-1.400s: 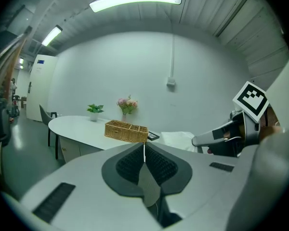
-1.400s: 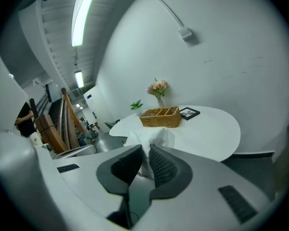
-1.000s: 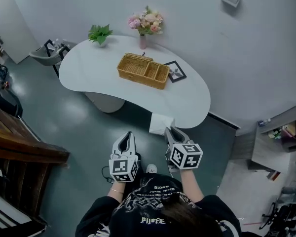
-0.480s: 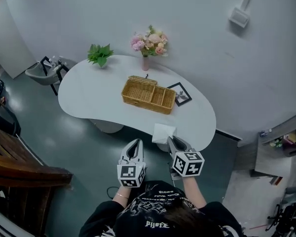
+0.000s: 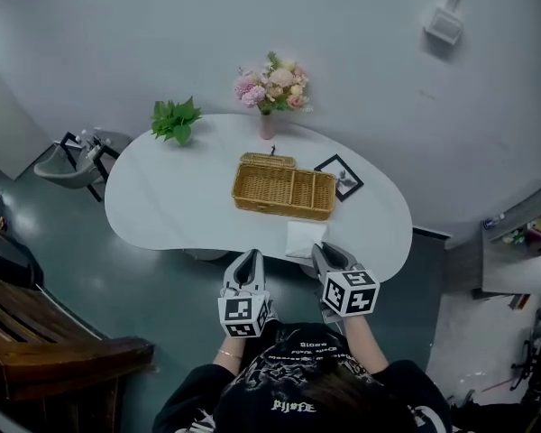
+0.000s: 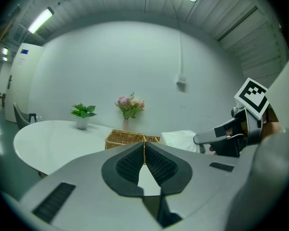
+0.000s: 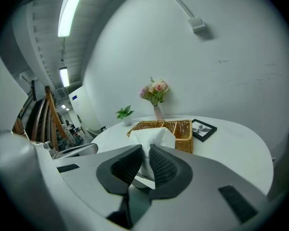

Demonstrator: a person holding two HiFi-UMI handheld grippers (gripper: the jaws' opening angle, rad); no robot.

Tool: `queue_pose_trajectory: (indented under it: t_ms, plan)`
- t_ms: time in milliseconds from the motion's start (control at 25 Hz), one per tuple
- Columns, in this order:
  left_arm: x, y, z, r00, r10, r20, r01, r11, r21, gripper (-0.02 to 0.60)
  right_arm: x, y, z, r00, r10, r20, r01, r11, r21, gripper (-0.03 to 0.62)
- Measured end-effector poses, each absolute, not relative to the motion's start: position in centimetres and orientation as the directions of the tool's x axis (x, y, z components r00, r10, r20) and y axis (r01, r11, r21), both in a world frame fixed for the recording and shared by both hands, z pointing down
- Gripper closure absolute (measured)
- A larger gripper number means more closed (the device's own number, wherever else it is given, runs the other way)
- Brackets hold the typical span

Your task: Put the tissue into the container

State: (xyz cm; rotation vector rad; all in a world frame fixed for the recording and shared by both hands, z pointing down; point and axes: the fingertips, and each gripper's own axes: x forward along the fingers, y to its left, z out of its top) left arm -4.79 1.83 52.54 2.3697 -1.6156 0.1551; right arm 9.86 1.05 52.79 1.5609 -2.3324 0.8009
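Note:
A white tissue [image 5: 304, 239] hangs pinched in my right gripper [image 5: 323, 252], which is shut on it just over the near edge of the white table [image 5: 171, 206]. In the right gripper view the tissue [image 7: 153, 139] rises between the dark pads [image 7: 163, 163], with the wicker basket [image 7: 176, 129] right behind it. The basket [image 5: 284, 188] has two compartments and stands mid-table, a short way beyond the tissue. My left gripper [image 5: 248, 260] hovers beside the right one, shut with nothing in it. In the left gripper view, my left gripper [image 6: 144, 146] has its tips touching.
A pink flower vase [image 5: 270, 93] and a small potted plant [image 5: 175, 120] stand at the table's far edge. A black photo frame [image 5: 343, 176] lies right of the basket. A grey chair [image 5: 72, 165] is at the left, wooden stairs [image 5: 45, 332] lower left.
The person has stepped closer to the table. Both grippers and the held tissue moved forward, from over the floor to the table's near edge, nearer the basket.

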Motion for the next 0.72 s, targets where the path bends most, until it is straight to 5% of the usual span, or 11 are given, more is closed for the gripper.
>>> queue_pose_trajectory:
  t_ms: [720]
  plan:
    - [-7.6, -3.7, 53.0, 0.31, -0.909, 0.279, -0.949, -0.277, 0.152, 0.555, 7.7, -5.8, 51.8, -0.487, -0.757, 0.436, -0.866, 0.352, -0.357, 0.519]
